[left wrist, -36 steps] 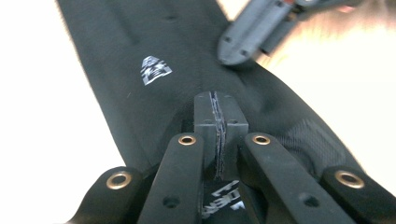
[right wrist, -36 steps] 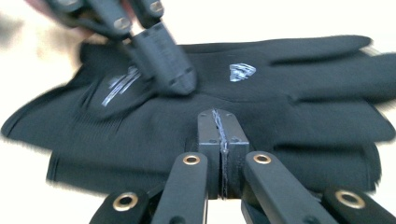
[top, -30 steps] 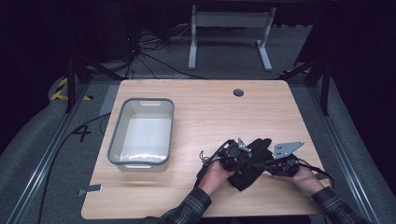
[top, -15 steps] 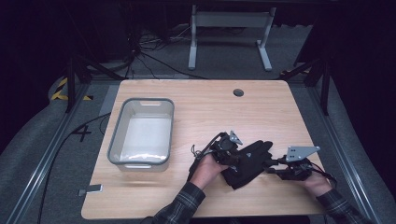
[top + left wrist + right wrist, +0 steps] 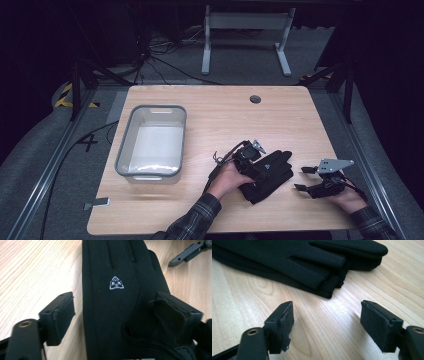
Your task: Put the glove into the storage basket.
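Left tongs (image 5: 270, 167) wide, astride black glove (image 5: 270, 175) w/ small white triangular logo; right tongs (image 5: 304, 178) wide, empty, on worktop (image 5: 220, 115).

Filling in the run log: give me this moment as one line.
left tool: open, jaws astride black gloves | right tool: open, holding nothing, beside glove fingertips | bin: nothing inside | table

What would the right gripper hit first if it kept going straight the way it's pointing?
Probably the fingertips of the black gloves: the right gripper, jaws open, points at them across bare wooden table.
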### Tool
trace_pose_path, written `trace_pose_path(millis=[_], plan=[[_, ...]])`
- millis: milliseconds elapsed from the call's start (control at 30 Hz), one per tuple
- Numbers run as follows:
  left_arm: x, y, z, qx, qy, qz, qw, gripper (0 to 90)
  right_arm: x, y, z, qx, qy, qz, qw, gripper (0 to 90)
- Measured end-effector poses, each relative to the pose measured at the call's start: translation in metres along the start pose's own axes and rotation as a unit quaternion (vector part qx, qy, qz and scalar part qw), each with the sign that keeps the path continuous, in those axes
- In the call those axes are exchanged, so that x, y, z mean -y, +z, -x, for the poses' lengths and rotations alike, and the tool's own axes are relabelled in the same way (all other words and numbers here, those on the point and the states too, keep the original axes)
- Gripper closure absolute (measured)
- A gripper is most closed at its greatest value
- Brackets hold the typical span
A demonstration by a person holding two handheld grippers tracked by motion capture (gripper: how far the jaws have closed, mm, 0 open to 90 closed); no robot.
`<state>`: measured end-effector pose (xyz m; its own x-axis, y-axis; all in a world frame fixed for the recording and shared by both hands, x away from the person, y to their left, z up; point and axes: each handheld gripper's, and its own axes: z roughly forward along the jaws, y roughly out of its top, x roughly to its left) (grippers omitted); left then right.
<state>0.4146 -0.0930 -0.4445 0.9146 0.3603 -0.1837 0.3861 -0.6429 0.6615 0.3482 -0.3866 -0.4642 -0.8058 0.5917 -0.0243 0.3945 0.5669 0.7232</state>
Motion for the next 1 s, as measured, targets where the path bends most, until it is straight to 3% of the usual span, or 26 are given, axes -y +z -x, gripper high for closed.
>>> trace_pose_path(millis=[233,433,633,767,1000], plan=[[-0.006,0.000,0.007,0.002,0.004,0.019,0.9998,14.3,0.001,0.001,0.000,0.002,0.001,0.005,1.0000,22.2],[-0.003,0.015,0.008,0.003,-0.003,0.001,1.0000,11.5,0.002,0.002,-0.001,0.001,0.000,0.007,1.0000,20.9],[-0.002,0.025,0.015,-0.008,0.009,-0.023,0.9997,9.0,0.002,0.002,-0.001,0.001,0.000,0.007,1.0000,20.2],[-0.002,0.026,0.017,-0.016,0.017,-0.026,0.9994,8.0,0.002,0.002,-0.001,0.000,0.000,0.007,1.0000,20.2],[-0.002,0.023,0.019,-0.025,0.029,-0.031,0.9988,20.0,0.002,0.002,-0.001,0.000,-0.001,0.007,1.0000,19.9]])
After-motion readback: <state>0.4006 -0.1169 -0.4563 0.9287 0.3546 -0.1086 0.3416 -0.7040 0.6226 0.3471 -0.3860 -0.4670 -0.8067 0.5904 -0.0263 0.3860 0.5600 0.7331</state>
